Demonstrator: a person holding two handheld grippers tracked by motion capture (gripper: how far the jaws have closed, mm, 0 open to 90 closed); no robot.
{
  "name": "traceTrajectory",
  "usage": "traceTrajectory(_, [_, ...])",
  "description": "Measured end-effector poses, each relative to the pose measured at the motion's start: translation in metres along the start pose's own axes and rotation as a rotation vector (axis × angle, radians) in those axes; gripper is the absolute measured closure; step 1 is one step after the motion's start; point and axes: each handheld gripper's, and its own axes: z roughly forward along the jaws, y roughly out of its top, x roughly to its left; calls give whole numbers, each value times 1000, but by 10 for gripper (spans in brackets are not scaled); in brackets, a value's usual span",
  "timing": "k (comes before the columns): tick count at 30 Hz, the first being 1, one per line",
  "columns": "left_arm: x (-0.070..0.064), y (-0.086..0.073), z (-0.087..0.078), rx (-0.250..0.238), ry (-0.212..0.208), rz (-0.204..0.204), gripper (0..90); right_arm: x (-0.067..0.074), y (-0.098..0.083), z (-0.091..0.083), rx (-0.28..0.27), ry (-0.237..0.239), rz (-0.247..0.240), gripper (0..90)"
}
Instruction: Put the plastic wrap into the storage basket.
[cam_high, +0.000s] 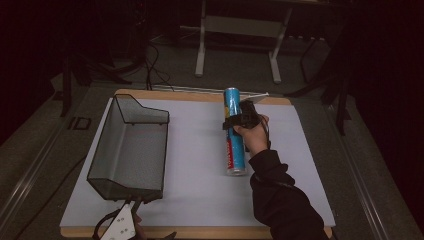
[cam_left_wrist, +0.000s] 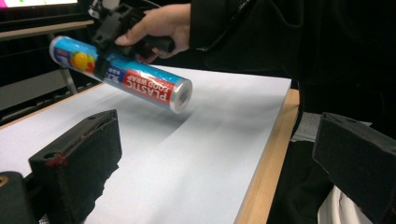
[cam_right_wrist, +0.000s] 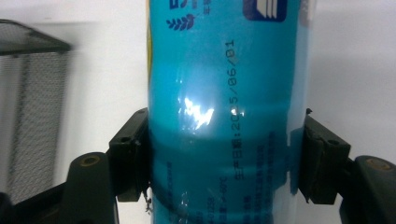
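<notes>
blue roll (cam_left_wrist: 122, 75) reads "plastic food wrap"; printed date partly legible, "06/01".

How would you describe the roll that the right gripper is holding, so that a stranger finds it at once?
Start at the white sheet covering the table; the black mesh basket stands on its left part. To the right, the right gripper clamps a long tube, the food wrap roll. It is the only blue cylinder, with a red "PLASTIC FOOD WRAP" label.

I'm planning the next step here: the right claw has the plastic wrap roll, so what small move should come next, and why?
Probably carry the plastic wrap roll leftward toward the mesh basket. The right claw is shut on the roll's middle, and the left gripper view shows it lifted off the white sheet, shadow beneath. The basket sits open-topped to the left, the likeliest destination; the left claw waits open nearby.
</notes>
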Motion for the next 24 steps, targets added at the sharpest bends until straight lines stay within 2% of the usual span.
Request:
traceTrajectory(12, [0,0,0,0,0,0,19,40,-2,-28,-77,74,-98,316])
traceTrajectory(16, [0,0,0,-1,0,-1,19,53,-3,-36,-128,56,-140,316])
traceTrajectory(18, [0,0,0,1,-2,-1,19,59,-3,-40,-148,68,-155,316])
traceTrajectory(21, [0,0,0,3,-1,0,19,70,-3,-46,-175,42,-175,316])
traceTrajectory(24, [0,0,0,1,0,0,20,79,-4,-50,-197,38,-197,316])
